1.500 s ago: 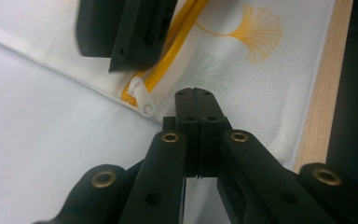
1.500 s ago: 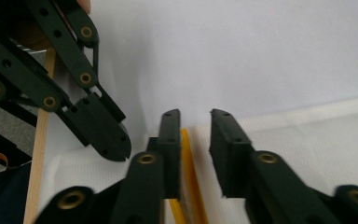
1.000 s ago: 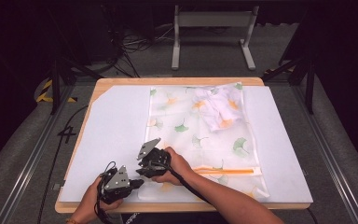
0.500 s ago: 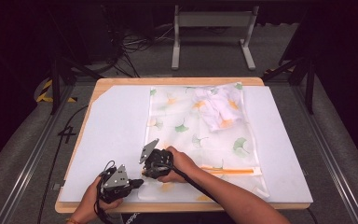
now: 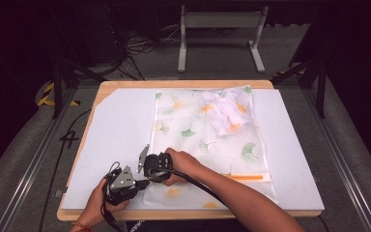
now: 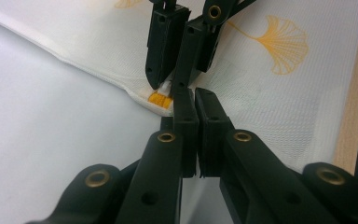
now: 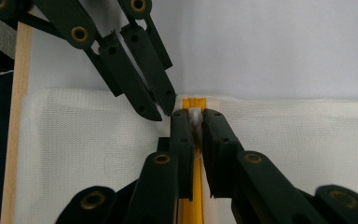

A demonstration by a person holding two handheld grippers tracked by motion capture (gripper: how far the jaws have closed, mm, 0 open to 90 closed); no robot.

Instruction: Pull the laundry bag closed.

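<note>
A white mesh bag (image 5: 207, 140) printed with green and orange leaves lies flat on a white mat (image 5: 116, 125). White clothes (image 5: 224, 113) bunch inside its far end. An orange zipper (image 5: 244, 177) runs along its near end. My right gripper (image 5: 146, 176) is at the zipper's left end, shut on the white zipper pull (image 7: 195, 119). In the right gripper view the zipper (image 7: 189, 205) trails back under the right gripper (image 7: 194, 116). My left gripper (image 5: 141, 182) meets it tip to tip, shut on the bag's edge beside the zipper end (image 6: 158, 99).
The mat covers a wooden table (image 5: 125, 83), whose near edge (image 7: 14, 140) runs close to both grippers. The person's right forearm (image 5: 232, 193) lies across the bag's near end. Bare mat stretches to the left and right of the bag. Frames and cables stand on the floor beyond the table.
Both grippers have crept slightly to the left and stay together at the bag's near left corner. The bag has not visibly shifted.
</note>
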